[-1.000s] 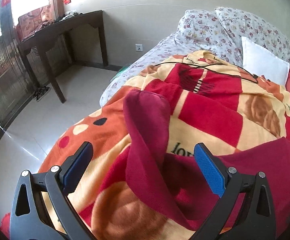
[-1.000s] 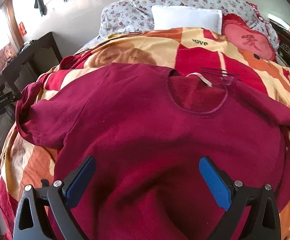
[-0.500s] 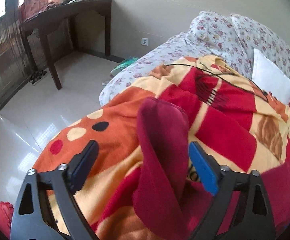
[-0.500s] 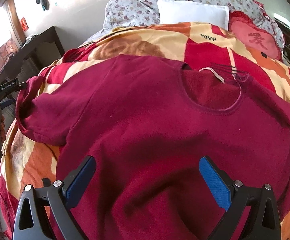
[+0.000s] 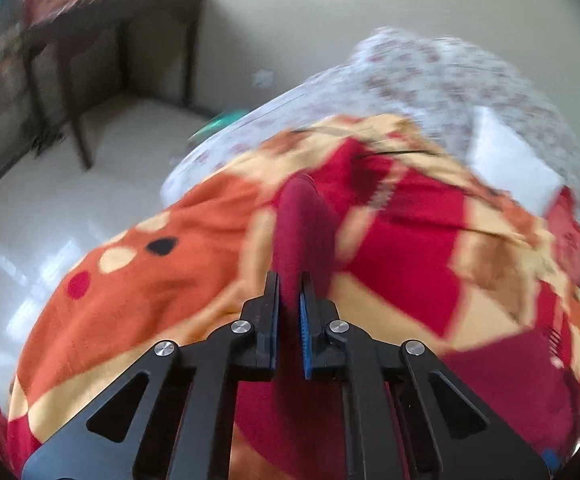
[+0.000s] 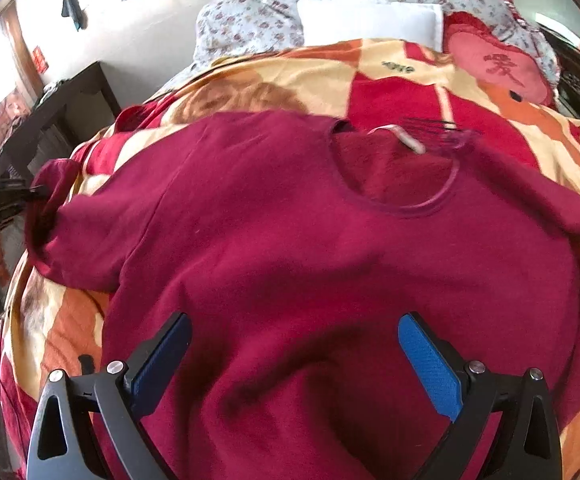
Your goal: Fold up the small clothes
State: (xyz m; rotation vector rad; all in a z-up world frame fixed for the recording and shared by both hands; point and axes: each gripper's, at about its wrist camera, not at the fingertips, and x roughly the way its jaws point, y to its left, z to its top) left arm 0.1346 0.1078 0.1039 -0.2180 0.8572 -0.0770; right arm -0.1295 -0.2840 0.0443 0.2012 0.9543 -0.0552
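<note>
while the left claw [image 5: 289,292] pinches the sweater's [image 6: 310,248] sleeve [image 5: 304,228], the right claw [image 6: 294,360] hangs wide open above it on the blanket [image 6: 290,76].

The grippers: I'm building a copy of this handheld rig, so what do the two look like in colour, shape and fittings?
Both match. The left gripper and right gripper each have two black plastic fingers with triangular cut-outs, round silver bolt heads at the joints, and flat textured blue pads on the inner faces. No cables or sleeves are visible.

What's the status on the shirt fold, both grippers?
Left hand-held gripper shut on sleeve. Right hand-held gripper open over maroon shirt, not gripping. Shirt flat on blanket, unfolded. Nothing in the way.
</note>
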